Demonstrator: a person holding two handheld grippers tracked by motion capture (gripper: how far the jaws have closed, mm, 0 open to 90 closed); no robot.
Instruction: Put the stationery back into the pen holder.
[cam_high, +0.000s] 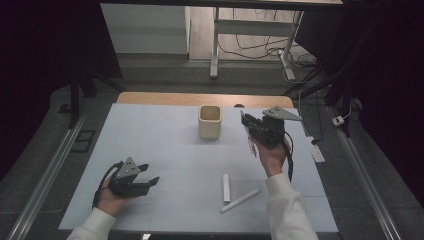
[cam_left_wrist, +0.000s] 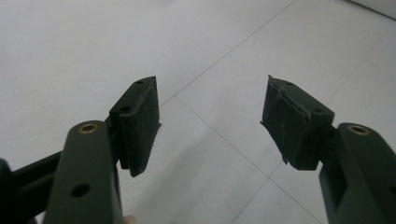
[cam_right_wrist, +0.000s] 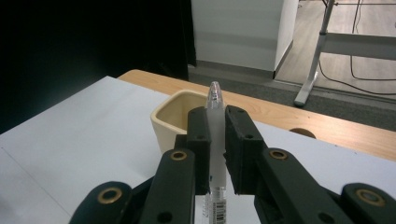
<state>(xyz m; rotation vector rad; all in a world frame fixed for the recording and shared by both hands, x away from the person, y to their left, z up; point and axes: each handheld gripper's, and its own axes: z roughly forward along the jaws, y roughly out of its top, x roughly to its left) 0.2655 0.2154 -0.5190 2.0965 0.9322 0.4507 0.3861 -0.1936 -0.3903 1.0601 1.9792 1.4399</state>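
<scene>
A cream square cup (cam_high: 209, 122) stands toward the far edge of the white table sheet (cam_high: 160, 150), with the bare wooden table edge (cam_high: 165, 98) behind it. Two more white pens lie nearer the person: a short one (cam_high: 226, 187) and a longer one (cam_high: 240, 200) set at an angle, their near ends close together. Nothing stands between the cup and the raised hand.

The right gripper (cam_high: 248, 131) is up off the sheet, just right of the cup, its jaws clamped on a clear-barrelled pen (cam_right_wrist: 214, 140). The left gripper (cam_high: 150, 176) rests low over the sheet at the near left, well apart from everything, its jaws spread wide with nothing between them.

The right gripper view shows the pen standing upright between the pads (cam_right_wrist: 200, 140), its clear tip poking above them and a barcode label below, with the cup's open mouth (cam_right_wrist: 180, 116) just beyond. From the high view the pen is barely a pale sliver under the gripper. The left gripper view gives bare sheet between its pads (cam_left_wrist: 140, 121).
</scene>
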